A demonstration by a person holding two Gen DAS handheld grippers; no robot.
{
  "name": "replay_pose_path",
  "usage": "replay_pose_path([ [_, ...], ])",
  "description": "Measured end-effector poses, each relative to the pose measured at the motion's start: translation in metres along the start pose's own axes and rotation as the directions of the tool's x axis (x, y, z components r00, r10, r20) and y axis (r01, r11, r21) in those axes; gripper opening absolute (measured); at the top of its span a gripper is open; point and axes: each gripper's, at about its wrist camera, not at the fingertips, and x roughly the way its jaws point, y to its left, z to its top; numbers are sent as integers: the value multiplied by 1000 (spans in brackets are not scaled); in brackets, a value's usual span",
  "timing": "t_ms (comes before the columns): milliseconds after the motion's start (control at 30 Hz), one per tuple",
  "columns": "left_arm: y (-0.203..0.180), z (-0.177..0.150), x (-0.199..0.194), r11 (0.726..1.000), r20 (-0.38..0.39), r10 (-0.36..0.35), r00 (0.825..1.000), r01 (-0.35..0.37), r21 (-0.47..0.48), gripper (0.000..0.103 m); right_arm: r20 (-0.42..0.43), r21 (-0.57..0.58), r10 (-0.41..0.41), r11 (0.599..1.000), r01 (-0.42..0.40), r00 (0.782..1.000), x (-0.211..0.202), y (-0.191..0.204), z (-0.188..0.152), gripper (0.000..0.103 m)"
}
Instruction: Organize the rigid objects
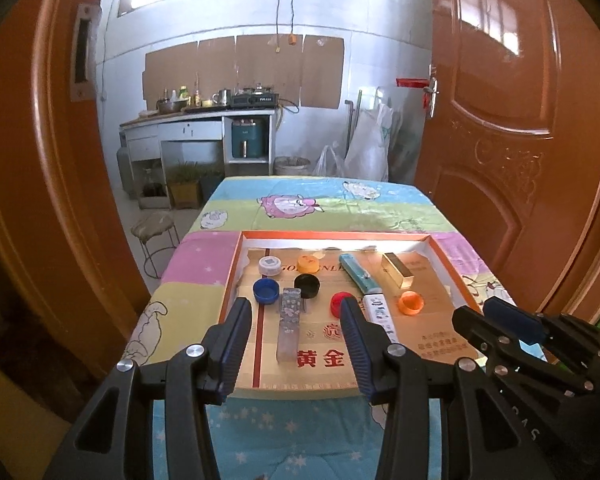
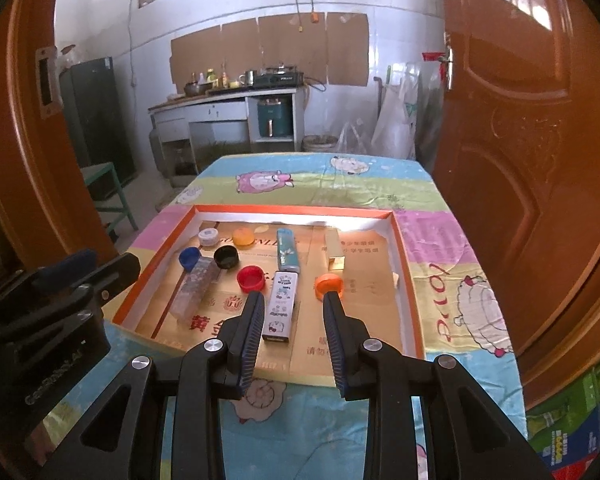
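A table [image 2: 440, 240] covered with a pastel cartoon-sheep cloth fills the middle of both views, with orange-brown doors either side and a kitchen counter well behind it. On the cloth lies a shallow cardboard tray [image 2: 406, 264] with an orange rim and a printed floor. Both grippers hang above its near edge, tilted down — neither touching anything.

The left gripper [image 1: 296, 312] has its jaws spread wide and empty; the right gripper [image 2: 294, 300] has a narrower gap, also empty.

Inside the tray, the long pieces come first: a clear patterned bar [image 1: 289, 324] on the left, a white printed lighter [image 2: 281, 306] in the middle, a teal lighter [image 2: 288, 254] just beyond it, and a gold box [image 1: 398, 270] toward the far right.

Then the bottle caps, all apart from one another — a white cap [image 1: 269, 265] and yellow cap [image 1: 308, 264] at the back, a blue cap [image 1: 266, 290] and black cap [image 1: 307, 285] in front of them, a red cap [image 2: 251, 278] beside the white lighter, and an orange cap [image 2: 329, 285] to its right.
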Motion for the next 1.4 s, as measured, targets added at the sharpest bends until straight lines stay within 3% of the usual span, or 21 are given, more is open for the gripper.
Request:
replay_pose_path([
  [133,-5,-4,-19,999,31,33,999,-34,13,46,17,4,-3,1000,3,1000,-17,4,-5,31],
  [400,-11,-14,-59,999,82,34,996,-36,29,46,67,17,-5,1000,4,998,-58,9,-16,31],
  [867,-8,-31,-114,1000,96,5,995,-5,2,46,154,-7,-57,998,59,986,-123,31,-41,31],
  [1400,-10,-46,-149,1000,94,16,995,-17,9,46,169,0,-73,997,74,983,-156,38,-58,31],
])
